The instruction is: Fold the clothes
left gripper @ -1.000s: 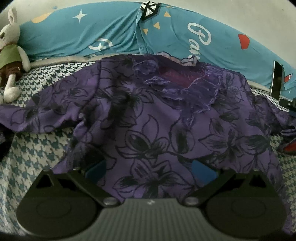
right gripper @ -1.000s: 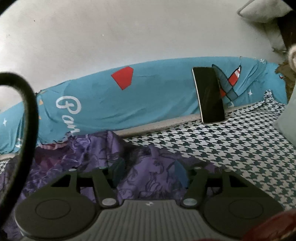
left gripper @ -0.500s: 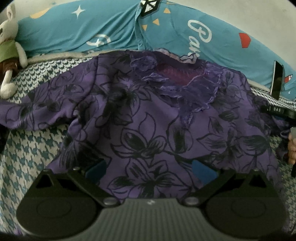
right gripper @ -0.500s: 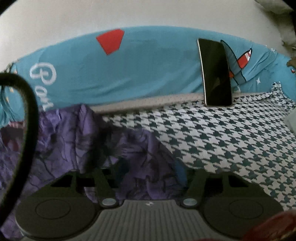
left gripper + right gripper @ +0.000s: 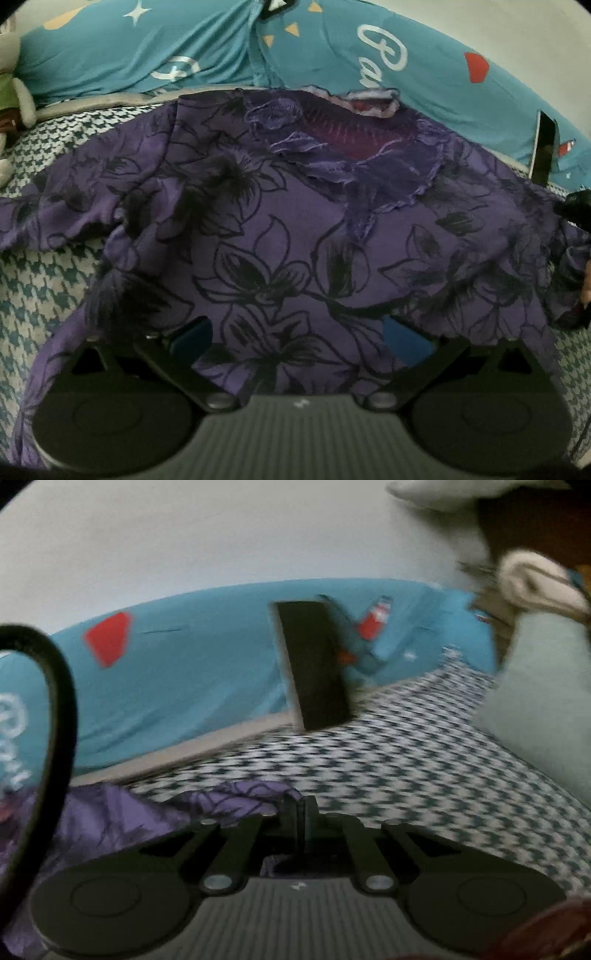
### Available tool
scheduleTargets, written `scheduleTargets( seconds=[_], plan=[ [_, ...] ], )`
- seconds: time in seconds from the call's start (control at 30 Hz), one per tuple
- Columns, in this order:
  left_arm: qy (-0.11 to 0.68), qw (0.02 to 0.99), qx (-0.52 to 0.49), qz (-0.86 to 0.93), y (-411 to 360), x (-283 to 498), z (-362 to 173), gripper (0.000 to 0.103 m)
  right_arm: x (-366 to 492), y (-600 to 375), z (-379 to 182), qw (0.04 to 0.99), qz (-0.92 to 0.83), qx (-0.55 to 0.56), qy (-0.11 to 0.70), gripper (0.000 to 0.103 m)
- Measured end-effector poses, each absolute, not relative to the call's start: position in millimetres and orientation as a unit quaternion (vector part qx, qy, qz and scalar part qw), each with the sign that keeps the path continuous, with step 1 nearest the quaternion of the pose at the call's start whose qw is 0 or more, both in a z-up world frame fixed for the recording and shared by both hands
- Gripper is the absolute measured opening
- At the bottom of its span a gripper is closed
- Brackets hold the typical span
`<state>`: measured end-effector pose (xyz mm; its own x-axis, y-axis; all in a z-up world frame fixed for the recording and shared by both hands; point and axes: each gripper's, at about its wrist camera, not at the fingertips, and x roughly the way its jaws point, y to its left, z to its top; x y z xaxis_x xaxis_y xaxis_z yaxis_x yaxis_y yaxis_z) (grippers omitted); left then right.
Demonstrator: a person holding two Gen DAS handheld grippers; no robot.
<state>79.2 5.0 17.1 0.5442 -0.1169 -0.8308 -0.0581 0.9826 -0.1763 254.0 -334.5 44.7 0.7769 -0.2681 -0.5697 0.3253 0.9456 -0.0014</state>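
Purple floral blouse (image 5: 280, 236) lies spread front-up across the houndstooth bed sheet (image 5: 33, 280), hem toward the person and neckline away, which is how one lays a top out so its sleeves can be brought in. It is not folded as it lies now.

Nearest, the left tongs (image 5: 297, 334) hang just over the hem at about 6 o'clock of the garment, jaws wide apart with the blue pads (image 5: 406, 341) showing and nothing between them. My guess is they wait there to steady or take the lower edge.

Out at 3 o'clock, the right tongs (image 5: 299, 823) have their jaws pressed together on a pinch of the purple cloth (image 5: 240, 797), apparently the cuff or edge of the blouse's right-hand sleeve. Holding it by the very end makes sense: from there the sleeve can be carried across the body in one sweep. That view is blurred, so the exact point of grip I cannot tell. A black cable (image 5: 55, 716) loops past at 9 o'clock of the same view.

At 9 o'clock of the blouse the other sleeve (image 5: 44, 218) trails flat on the sheet.

Farther off, at 12 o'clock, the lace-trimmed collar (image 5: 354, 147) meets a long teal bolster (image 5: 207, 48) against the wall. A dark phone (image 5: 314, 664) leans upright on the bolster at about 2 o'clock, and a plush rabbit (image 5: 18, 107) sits at 10 o'clock.
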Motion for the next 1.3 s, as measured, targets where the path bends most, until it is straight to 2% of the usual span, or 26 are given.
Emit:
scheduleTargets(
  seconds=[0.1,0.27,0.4,0.47,0.63,0.73,1.1,1.3],
  plan=[
    [0.481,0.871,-0.091,-0.026,2.7,79.6,15.5,0.103,253.6,-342.0,40.9,0.937,-0.169,0.060,0.300,0.003],
    [0.478,0.874,-0.081,-0.035,-3.2,76.4,16.9,0.103,246.2,-370.2,60.7,0.935,-0.109,0.169,0.293,0.008],
    [0.475,0.875,-0.079,-0.039,-3.5,74.9,18.9,0.103,227.5,-378.9,75.9,0.939,-0.093,0.162,0.289,0.012],
    [0.474,0.876,-0.077,-0.040,-4.2,73.9,20.3,0.103,217.1,-383.1,82.5,0.941,-0.087,0.156,0.288,0.017],
    [0.466,0.881,-0.068,-0.044,-9.2,66.8,23.4,0.103,184.9,-400.2,98.1,0.943,-0.075,0.158,0.284,0.043],
    [0.462,0.884,-0.063,-0.043,-10.6,63.5,24.0,0.103,167.5,-408.1,104.2,0.940,-0.058,0.167,0.293,0.054],
    [0.456,0.887,-0.057,-0.047,-16.7,55.3,26.9,0.103,138.4,-400.3,82.6,0.916,-0.023,0.127,0.380,0.069],
    [0.457,0.887,-0.052,-0.046,-20.3,55.1,24.7,0.103,144.8,-384.8,58.7,0.893,-0.003,0.107,0.437,0.068]
  ],
)
